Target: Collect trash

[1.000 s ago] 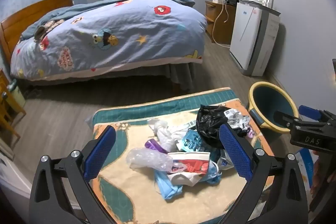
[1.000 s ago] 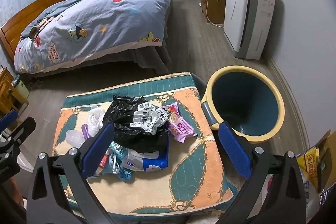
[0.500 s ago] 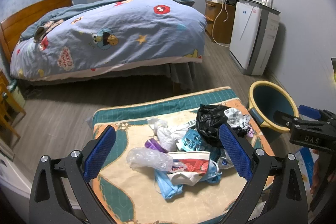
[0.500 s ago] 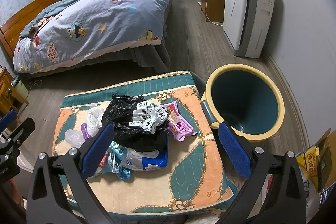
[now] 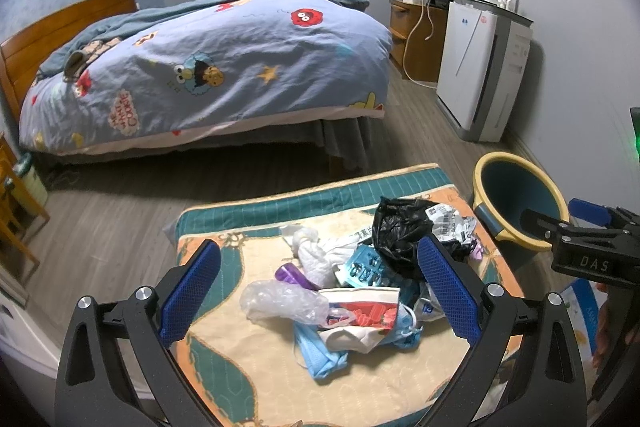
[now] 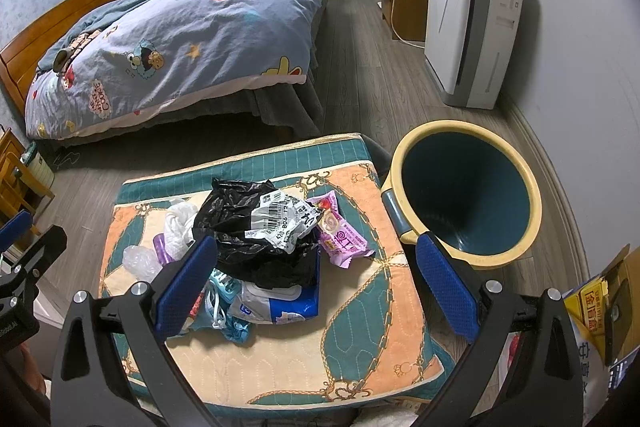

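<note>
A heap of trash lies on a patterned cushion (image 5: pixel 248 379) (image 6: pixel 360 343): a black plastic bag (image 5: pixel 396 227) (image 6: pixel 244 227), a pink wrapper (image 6: pixel 344 237), a clear bag (image 5: pixel 280 303), a blue face mask (image 5: pixel 320 355), a red and white packet (image 5: pixel 360 311) and a blue wipes pack (image 6: pixel 280 301). A yellow-rimmed teal bin (image 5: pixel 516 203) (image 6: pixel 464 195) stands right of the cushion. My left gripper (image 5: pixel 318 287) is open above the heap's near side. My right gripper (image 6: pixel 316 287) is open above the cushion's right half, holding nothing.
A bed (image 5: pixel 208 67) with a cartoon duvet stands behind the cushion. A white air purifier (image 5: pixel 480 67) and a wooden cabinet (image 5: pixel 412 35) line the right wall. Wooden furniture (image 5: pixel 12 219) is at the left. A yellow box (image 6: pixel 600 311) sits at the lower right.
Both grippers have drifted slightly; the view from the right one has tilted a little toward the bin. Nothing was taken hold of.
</note>
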